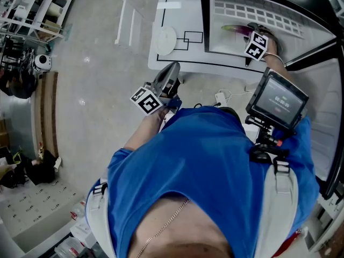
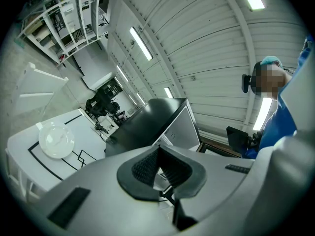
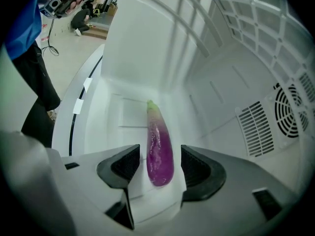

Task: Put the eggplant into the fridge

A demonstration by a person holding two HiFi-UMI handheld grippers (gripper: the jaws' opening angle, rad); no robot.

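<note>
Far left of head view: metal shelving (image 1: 29,12) over grey floor. Top centre: white table (image 1: 177,9) w/ black line markings, white plate (image 1: 164,39) on its left part. Just below table's near edge, centre-left: left gripper (image 1: 173,67), held up close to person's blue shirt (image 1: 204,160).

In left gripper view: jaws together, pads (image 2: 145,168) meeting at tips, nothing btwn them. Aimed upward; plate at left of frame, black fridge (image 2: 147,119) at centre, ribbed ceiling w/ strip lights across top.

Top right of head view: fridge open, white inside, eggplant (image 1: 234,29) lying on its interior floor. Right gripper (image 1: 250,30) inside the fridge, tips at eggplant's right end.

In right gripper view: jaws apart, eggplant lengthwise btwn the pads (image 3: 129,163), narrow gap showing on each side, so not clamped. Lies flat on white fridge floor at centre of frame; deep purple at near end, paler toward green stem tip, stem pointing away from gripper. Right of frame: round fan vent (image 3: 290,104) and slotted grille in fridge's back wall.

Right of centre in head view: small screen (image 1: 278,98) on a chest mount, lit.
</note>
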